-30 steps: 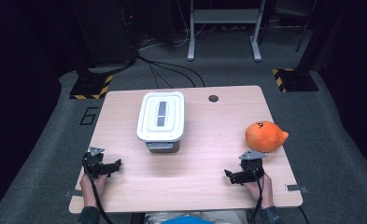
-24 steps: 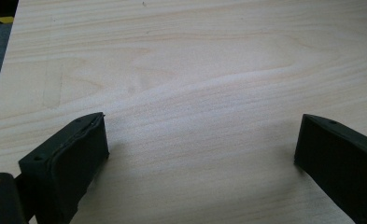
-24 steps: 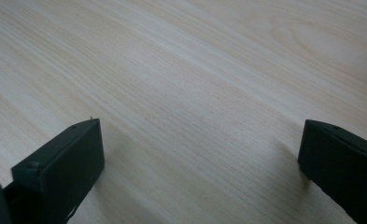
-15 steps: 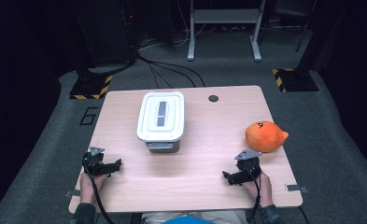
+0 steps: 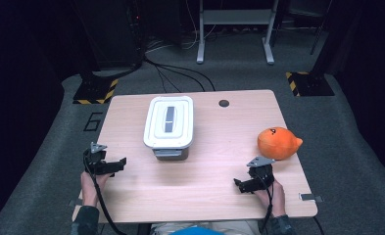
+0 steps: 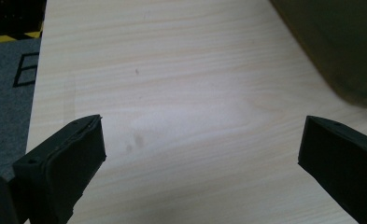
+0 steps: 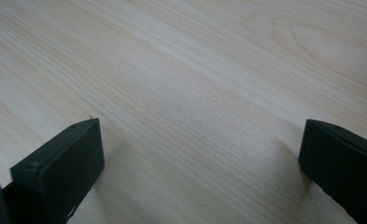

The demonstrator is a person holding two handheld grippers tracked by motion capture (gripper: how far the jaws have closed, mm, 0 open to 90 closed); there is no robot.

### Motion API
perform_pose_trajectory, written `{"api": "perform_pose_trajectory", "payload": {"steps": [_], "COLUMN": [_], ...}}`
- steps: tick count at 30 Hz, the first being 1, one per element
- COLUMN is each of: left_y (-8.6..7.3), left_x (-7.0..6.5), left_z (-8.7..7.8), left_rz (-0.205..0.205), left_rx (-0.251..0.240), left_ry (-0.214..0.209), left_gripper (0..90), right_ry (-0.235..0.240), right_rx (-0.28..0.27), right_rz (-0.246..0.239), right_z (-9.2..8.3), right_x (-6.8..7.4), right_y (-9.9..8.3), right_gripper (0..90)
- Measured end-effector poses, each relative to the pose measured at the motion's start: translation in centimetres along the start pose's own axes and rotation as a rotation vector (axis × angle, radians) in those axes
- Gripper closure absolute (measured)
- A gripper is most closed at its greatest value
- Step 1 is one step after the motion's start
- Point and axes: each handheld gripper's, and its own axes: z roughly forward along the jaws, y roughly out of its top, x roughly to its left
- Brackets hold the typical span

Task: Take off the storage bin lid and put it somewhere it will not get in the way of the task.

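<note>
Here I hold both claws low over the near edge of the table (image 5: 214,147), each spread wide and gripping nothing. The left claw (image 5: 115,164) sits near the front left corner of the white lidded bin (image 5: 169,125), which stands at the table's middle-left; the right claw (image 5: 241,185) rests just in front of the orange plush toy (image 5: 277,143), near the right edge. I judge the toy light, soft and yielding, so it should be pinched across its rounded body; the bin looks like stiff, smooth plastic, best taken by the lid's rim or its central handle strip. The high view gives the whole layout. The left gripper view adds the bin's dark translucent wall (image 6: 340,51) close ahead of its parted jaws, while the right gripper view offers bare wood grain (image 7: 195,93) between its own.
</note>
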Motion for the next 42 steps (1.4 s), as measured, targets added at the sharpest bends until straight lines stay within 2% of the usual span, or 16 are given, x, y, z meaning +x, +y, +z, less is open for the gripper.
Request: {"api": "perform_pose_trajectory", "payload": {"steps": [6, 7, 14, 15, 16, 17, 18, 19, 20, 23, 26, 27, 30, 35, 42], "left_y": [2.5, 2.5, 6.4, 6.4, 7.5, 7.5, 8.6, 8.6, 9.7, 10.5, 12.1, 12.1, 13.3, 14.6, 16.1], "left_x": [-1.1, -1.1, -3.3, -3.3, -3.9, -3.9, -4.6, -4.6, -5.4, -6.0, -7.7, -7.7, -9.0, -10.3, -11.8], "left_z": [-0.7, -0.7, -1.3, -1.3, -1.5, -1.5, -1.7, -1.7, -1.7, -1.7, -1.5, -1.5, -0.9, 0.4, 2.4], "left_rz": [0.025, 0.025, 0.076, 0.076, 0.093, 0.093, 0.112, 0.112, 0.126, 0.137, 0.177, 0.177, 0.203, 0.223, 0.217], "left_rx": [-0.017, -0.017, -0.063, -0.063, -0.076, -0.076, -0.083, -0.083, -0.095, -0.102, -0.107, -0.107, -0.102, -0.076, -0.051], "left_ry": [-0.016, -0.016, -0.035, -0.035, -0.034, -0.034, -0.04, -0.04, -0.044, -0.049, -0.066, -0.066, -0.075, -0.084, -0.092], "left_gripper": [2.0, 2.3, 3.3, 3.5, 3.5, 3.5, 3.5, 3.5, 3.6, 3.6, 3.6, 3.6, 3.6, 2.9, 0.8], "right_ry": [-0.001, -0.001, -0.001, -0.002, -0.002, -0.002, -0.002, -0.002, -0.002, -0.002, -0.003, -0.006, -0.007, -0.006, -0.006], "right_rx": [-0.001, -0.001, -0.002, -0.002, -0.002, -0.002, -0.002, -0.002, -0.002, -0.002, -0.003, -0.003, -0.003, -0.003, -0.003], "right_rz": [-0.002, -0.002, -0.001, -0.001, 0.0, 0.0, 0.0, 0.0, -0.001, -0.001, 0.0, 0.007, 0.007, 0.006, 0.007], "right_z": [0.0, 0.0, 0.0, 0.0, 0.0, 0.0, 0.0, 0.0, 0.0, 0.0, 0.0, 0.0, 0.0, 0.0, 0.0], "right_x": [0.0, 0.0, 0.0, 0.0, 0.0, 0.0, 0.0, 0.0, 0.0, 0.0, 0.0, 0.0, 0.0, 0.0, 0.0], "right_y": [0.0, 0.0, 0.0, 0.0, 0.0, 0.0, 0.0, 0.0, 0.0, 0.0, 0.0, 0.0, 0.0, 0.0, 0.0], "right_gripper": [0.0, 0.0, 0.0, 0.0, 0.0, 0.0, 0.0, 0.0, 0.0, 0.0, 0.0, 0.0, 0.0, 0.0, 0.0]}}
